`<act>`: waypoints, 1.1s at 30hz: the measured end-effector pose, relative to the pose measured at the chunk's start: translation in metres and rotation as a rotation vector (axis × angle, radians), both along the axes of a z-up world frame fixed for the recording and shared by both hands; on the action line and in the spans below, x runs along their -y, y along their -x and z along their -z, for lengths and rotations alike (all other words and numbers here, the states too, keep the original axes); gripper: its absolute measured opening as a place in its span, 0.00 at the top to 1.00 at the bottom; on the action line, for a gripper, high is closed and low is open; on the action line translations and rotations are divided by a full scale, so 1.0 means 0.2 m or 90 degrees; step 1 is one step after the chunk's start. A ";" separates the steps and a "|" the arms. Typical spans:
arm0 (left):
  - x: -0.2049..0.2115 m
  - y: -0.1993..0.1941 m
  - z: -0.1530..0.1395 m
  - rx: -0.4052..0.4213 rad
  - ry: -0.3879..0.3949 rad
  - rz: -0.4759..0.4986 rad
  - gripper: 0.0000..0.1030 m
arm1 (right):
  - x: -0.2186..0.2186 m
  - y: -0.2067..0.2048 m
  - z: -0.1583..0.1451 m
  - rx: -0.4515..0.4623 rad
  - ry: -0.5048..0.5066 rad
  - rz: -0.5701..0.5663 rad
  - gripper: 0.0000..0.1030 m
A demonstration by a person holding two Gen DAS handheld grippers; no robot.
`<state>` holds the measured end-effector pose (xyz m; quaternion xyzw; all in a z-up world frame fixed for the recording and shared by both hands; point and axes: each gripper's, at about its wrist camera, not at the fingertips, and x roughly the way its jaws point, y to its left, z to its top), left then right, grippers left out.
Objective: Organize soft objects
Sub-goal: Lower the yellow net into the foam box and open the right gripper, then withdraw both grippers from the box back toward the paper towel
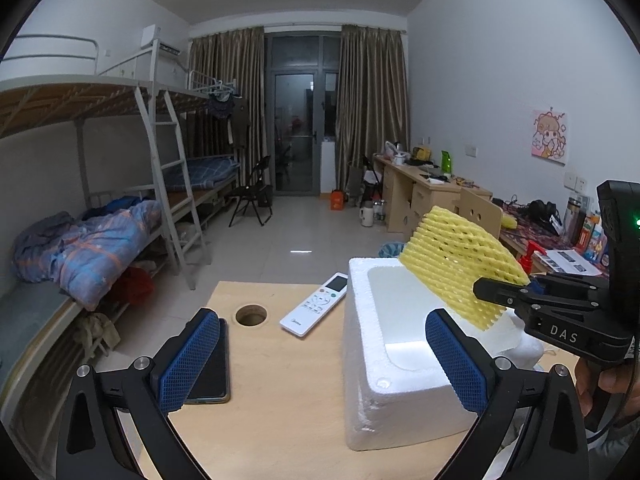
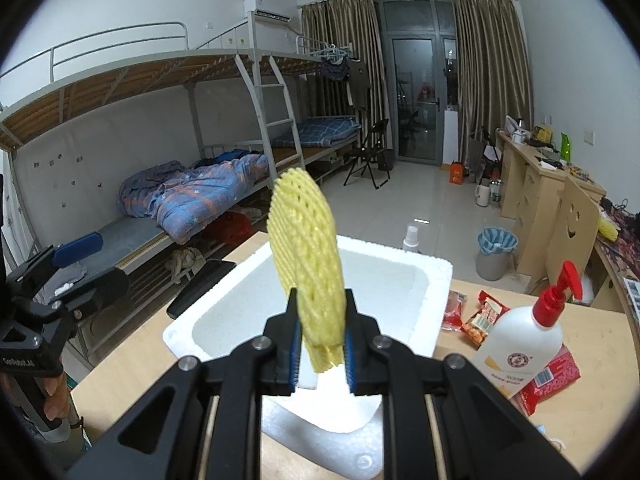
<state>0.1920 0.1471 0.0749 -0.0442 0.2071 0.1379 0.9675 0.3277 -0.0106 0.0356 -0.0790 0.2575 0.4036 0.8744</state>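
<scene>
One pale wooden table (image 1: 280, 400), smooth, round hole near far left edge. White foam box (image 1: 368, 408) along right edge: blocky, grainy polystyrene, rectangular hollow. White plastic pump bottle (image 2: 520, 344), red nozzle, lying by right edge on crinkly red packets (image 2: 548, 380). Yellow foam net sleeve (image 2: 308, 264): soft, ribbed lattice, flattened oval, upright above box hollow, lower end between blue ridged pads of right gripper (image 2: 322, 354), pads not clearly pressing. Slim white remote (image 1: 316, 304) left of box. Flat black phone (image 1: 212, 368) near left edge. Left gripper (image 1: 322, 360) spread wide, empty.
</scene>
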 end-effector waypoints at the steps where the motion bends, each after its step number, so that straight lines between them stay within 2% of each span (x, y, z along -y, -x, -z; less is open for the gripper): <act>1: 0.00 0.00 0.00 0.001 0.001 -0.001 0.00 | 0.00 0.00 0.00 0.000 0.002 0.008 0.50; 2: 0.00 0.01 0.00 0.002 0.001 -0.001 0.00 | 0.00 0.00 0.01 -0.003 0.001 0.011 0.26; 3: 0.01 0.01 -0.01 0.003 0.001 -0.002 0.00 | 0.01 0.01 0.00 -0.004 -0.005 0.011 0.20; 4: 0.01 0.01 -0.01 0.003 0.000 -0.002 0.00 | 0.02 0.01 0.00 0.001 -0.013 0.013 0.18; 19: 0.05 0.07 -0.02 0.008 0.005 0.010 0.00 | 0.11 0.07 -0.03 0.003 -0.029 0.032 0.18; 21: 0.07 0.10 -0.02 0.009 0.004 0.012 0.00 | 0.13 0.09 -0.04 0.002 -0.033 0.035 0.15; 23: 0.09 0.12 -0.03 0.011 0.002 0.014 0.00 | 0.16 0.11 -0.05 0.004 -0.037 0.039 0.02; 33: 0.27 0.26 -0.08 0.023 -0.005 0.048 0.00 | 0.32 0.26 -0.12 0.015 -0.064 0.050 0.01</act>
